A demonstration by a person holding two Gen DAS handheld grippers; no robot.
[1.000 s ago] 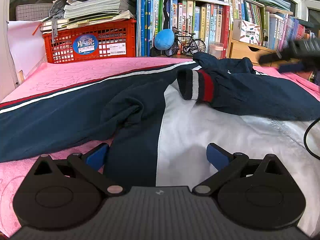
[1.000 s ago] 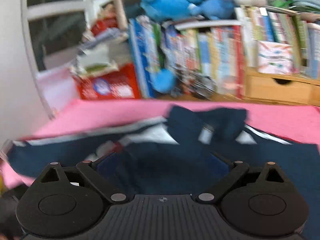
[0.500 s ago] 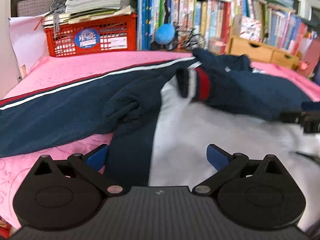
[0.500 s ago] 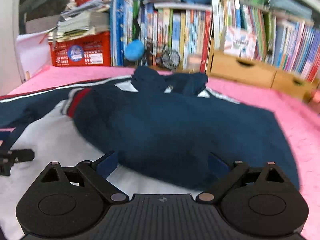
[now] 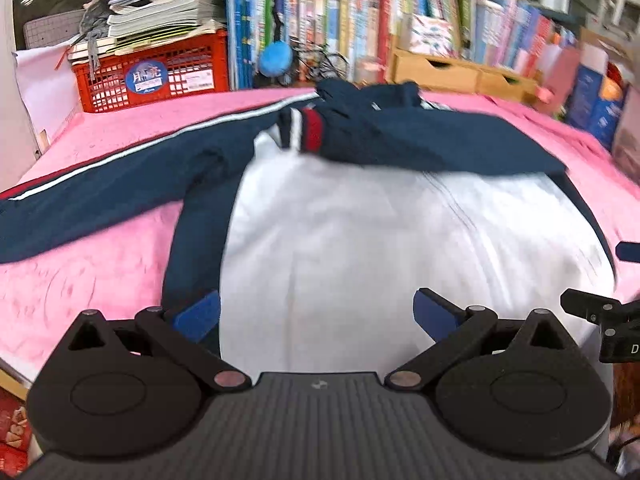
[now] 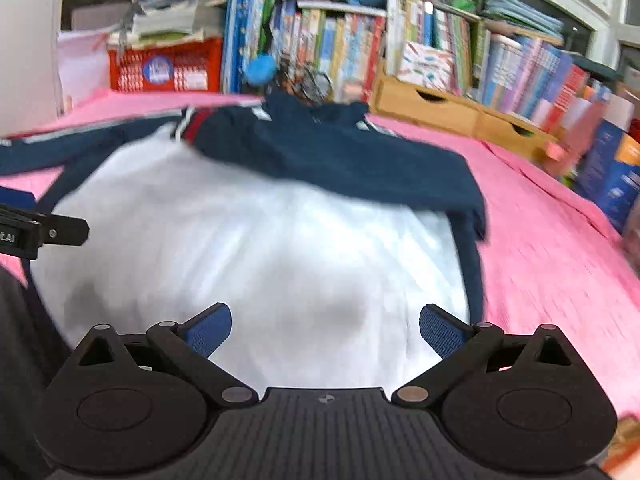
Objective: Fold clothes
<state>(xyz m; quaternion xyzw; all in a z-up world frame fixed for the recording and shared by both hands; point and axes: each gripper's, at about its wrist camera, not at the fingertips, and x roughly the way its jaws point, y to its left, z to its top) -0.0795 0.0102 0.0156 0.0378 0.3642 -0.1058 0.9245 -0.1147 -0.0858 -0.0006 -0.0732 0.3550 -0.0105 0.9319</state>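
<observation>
A navy and white jacket (image 5: pixel 360 240) lies flat on the pink cloth (image 5: pixel 80 280). Its right sleeve (image 5: pixel 420 140) is folded across the chest, the red and white cuff (image 5: pixel 304 132) pointing left. The left sleeve (image 5: pixel 100 184) stretches out to the left. My left gripper (image 5: pixel 316 312) hovers open over the white hem, nothing between its fingers. My right gripper (image 6: pixel 324 330) is open too, above the white body (image 6: pixel 260 248). A fingertip of the right gripper shows at the left wrist view's right edge (image 5: pixel 592 308); the left gripper appears at the right wrist view's left edge (image 6: pixel 44 232).
A red crate (image 5: pixel 156 72) stacked with papers stands at the back left. A row of books (image 5: pixel 360 32), a blue ball (image 5: pixel 276 56) and wooden drawers (image 5: pixel 448 70) line the back edge. Boxes (image 5: pixel 600 100) stand at the right.
Both grippers have pulled back toward the near hem, away from the folded sleeve. The right gripper swung from the collar side to the jacket's lower right. The jacket lies as before.
</observation>
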